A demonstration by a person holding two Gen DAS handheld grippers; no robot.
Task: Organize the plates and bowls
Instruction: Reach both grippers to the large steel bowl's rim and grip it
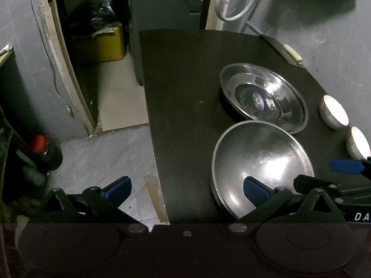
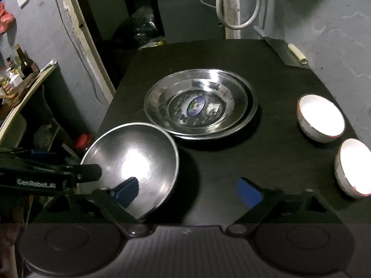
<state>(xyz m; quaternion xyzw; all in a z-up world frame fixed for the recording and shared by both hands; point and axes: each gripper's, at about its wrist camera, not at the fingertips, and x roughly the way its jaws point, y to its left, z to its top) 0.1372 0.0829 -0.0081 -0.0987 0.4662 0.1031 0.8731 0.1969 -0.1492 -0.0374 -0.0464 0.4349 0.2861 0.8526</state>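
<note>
A deep steel bowl (image 1: 262, 162) (image 2: 134, 162) stands near the left front edge of the dark table (image 1: 185, 81) (image 2: 231, 162). Behind it lie stacked steel plates (image 1: 264, 97) (image 2: 199, 104), the top one with a sticker in its middle. Two white bowls (image 1: 334, 111) (image 2: 321, 118) stand upright at the right. My left gripper (image 1: 187, 187) is open, one finger over the bowl's inside, the other out past the table edge. My right gripper (image 2: 188, 192) is open, straddling the bowl's right wall without pressing it.
A cleaver with a pale handle (image 1: 293, 53) (image 2: 296, 53) lies at the table's back right corner. The table drops off at the left to a tiled floor (image 1: 104, 162) with a red-lidded jar (image 1: 44, 148). A shelf with bottles (image 2: 23, 64) stands left.
</note>
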